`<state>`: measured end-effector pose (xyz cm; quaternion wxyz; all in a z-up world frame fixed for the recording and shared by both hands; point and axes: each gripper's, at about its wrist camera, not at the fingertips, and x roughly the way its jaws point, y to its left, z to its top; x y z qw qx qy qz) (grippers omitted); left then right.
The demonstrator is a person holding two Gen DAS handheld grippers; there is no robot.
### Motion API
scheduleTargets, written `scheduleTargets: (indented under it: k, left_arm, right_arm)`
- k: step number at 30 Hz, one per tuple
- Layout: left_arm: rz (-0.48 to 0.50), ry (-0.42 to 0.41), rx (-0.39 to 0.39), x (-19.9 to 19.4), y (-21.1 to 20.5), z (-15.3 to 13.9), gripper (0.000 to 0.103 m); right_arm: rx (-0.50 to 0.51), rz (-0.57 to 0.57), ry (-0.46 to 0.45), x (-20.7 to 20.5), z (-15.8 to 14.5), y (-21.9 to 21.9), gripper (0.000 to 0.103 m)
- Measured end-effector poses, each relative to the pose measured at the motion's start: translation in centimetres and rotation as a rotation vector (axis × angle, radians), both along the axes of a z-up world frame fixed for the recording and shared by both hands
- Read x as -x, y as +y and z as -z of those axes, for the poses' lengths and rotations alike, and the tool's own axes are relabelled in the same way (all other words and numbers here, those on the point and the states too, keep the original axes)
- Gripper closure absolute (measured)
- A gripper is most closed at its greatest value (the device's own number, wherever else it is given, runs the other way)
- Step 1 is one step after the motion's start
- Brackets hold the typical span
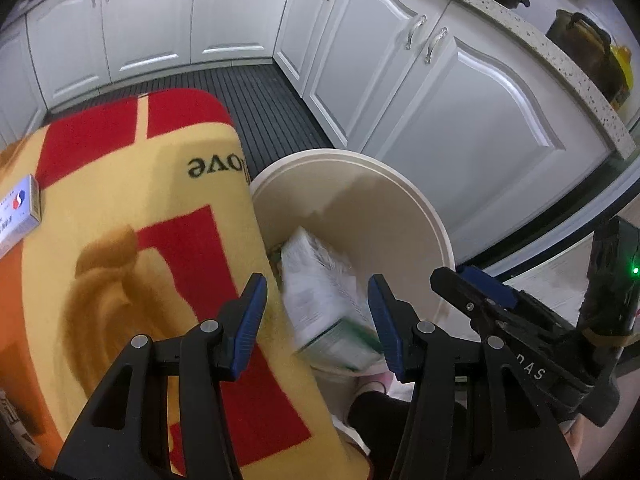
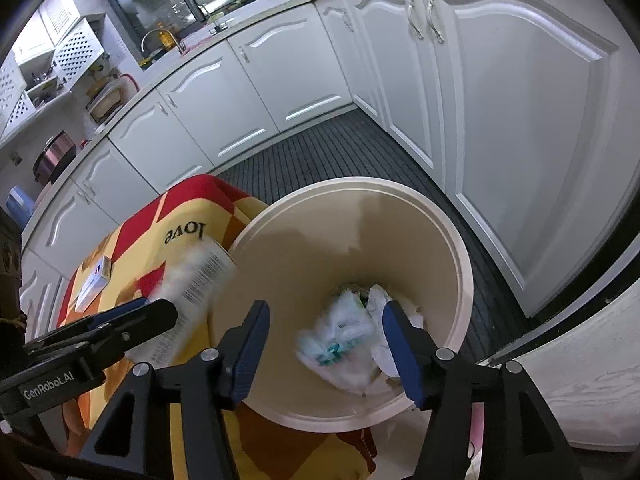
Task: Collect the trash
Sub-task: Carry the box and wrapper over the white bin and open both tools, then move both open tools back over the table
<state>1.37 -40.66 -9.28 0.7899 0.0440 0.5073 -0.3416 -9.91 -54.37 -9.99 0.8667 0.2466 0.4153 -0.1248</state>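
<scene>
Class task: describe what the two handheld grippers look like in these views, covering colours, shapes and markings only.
Both are black plastic tools with two angular, scissor-like fingers, silver rivets at the pivots and blue ribbed pads. The left gripper carries white lettering, "GenRobot.AI", on its side, read in the right wrist view. The right gripper shows partial white letters on its body, and a green light glows on the black housing behind it.

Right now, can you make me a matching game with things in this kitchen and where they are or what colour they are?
Things:
1. round bin
2. small box
3. blanket
4. cabinet doors

Matches:
A. white, with metal handles
B. lying on the blanket
C. red and yellow, with the word love
D. cream, with crumpled trash at the bottom

Pairs: 1-D, 2-B, 3-C, 4-A
</scene>
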Motion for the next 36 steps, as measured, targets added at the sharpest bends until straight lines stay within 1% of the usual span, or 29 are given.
scheduleTargets:
  k: [9,18,24,28,36]
  left_arm:
    - [-0.017,-0.029,-0.014,0.7,0.9,-0.9,0.052]
    - [-0.045,-0.116,-0.063,1.6,3.0,-2.2,0.052]
    - [-0.054,-0.135,-0.081,2.5,5.8,-2.7,0.052]
    - [-0.054,-0.137,-0.114,3.3,8.0,-2.4,0.052]
    - [-0.066,-0.137,-0.148,5.0,12.4,-2.5,0.052]
  right_arm:
    - [0.001,-0.010,-0.001,0.3,-0.3,0.7,0.046]
    - [0.021,-0.052,-0.007,0.4,-1.4,2.8,0.046]
    - [0.029,-0.085,-0.024,0.3,-2.5,4.5,0.044]
    - [0.033,-0.118,-0.034,-0.1,-3.2,6.1,0.044]
    - [0.035,-0.196,-0.035,-1.5,-3.5,9.8,0.044]
